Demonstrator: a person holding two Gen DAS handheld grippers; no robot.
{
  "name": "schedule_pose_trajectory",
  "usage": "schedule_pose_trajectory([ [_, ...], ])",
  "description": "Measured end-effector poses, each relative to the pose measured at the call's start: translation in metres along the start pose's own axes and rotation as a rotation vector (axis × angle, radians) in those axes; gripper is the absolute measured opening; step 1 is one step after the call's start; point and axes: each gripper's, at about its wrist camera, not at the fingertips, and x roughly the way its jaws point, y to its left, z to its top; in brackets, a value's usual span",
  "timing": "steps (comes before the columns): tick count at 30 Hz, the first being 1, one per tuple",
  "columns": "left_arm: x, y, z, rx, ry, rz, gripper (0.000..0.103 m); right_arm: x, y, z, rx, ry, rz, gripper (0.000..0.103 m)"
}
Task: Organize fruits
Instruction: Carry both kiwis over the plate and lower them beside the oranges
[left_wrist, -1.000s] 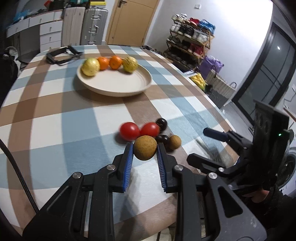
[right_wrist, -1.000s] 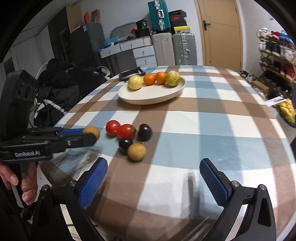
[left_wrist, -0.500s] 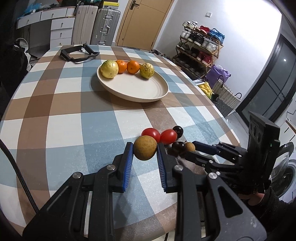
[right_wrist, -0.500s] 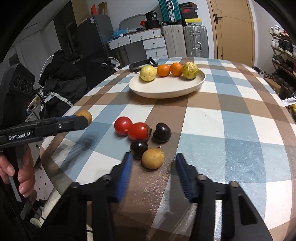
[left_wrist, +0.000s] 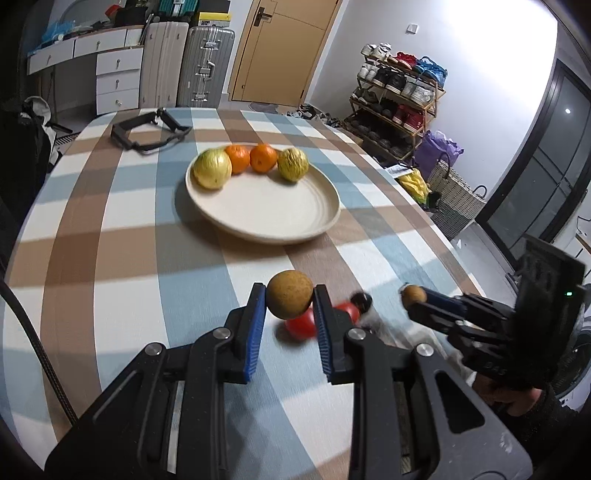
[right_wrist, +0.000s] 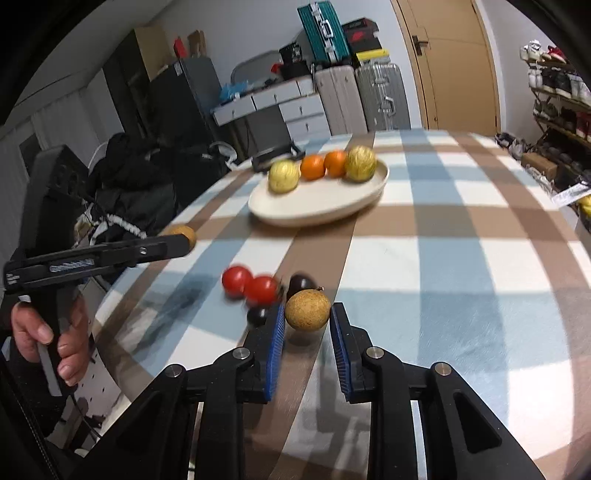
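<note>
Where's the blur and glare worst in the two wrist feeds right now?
Left wrist view: tomatoes behind the left tool smear; white glare washes the upper-right wall. Right wrist view: tomatoes and plate smear; glossy reflection streaks the tablecloth near the right tool.

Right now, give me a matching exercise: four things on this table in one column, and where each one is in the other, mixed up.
1. oranges
2. tomatoes
3. brown fruit in left gripper
4. black strap

A. loose on the tablecloth near the dark plums
B. far end of the table, beyond the plate
C. clamped between blue pads
D. on the plate, between two yellow fruits

Pairs: 1-D, 2-A, 3-C, 4-B
</note>
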Motion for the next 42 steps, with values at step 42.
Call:
schedule_pose_trajectory([
  [42, 0.167, 0.051, 0.150, -0.076, 0.062, 0.013, 0.023, 0.162, -0.040, 0.183, -0.021, 0.091, 0.067, 0.026],
])
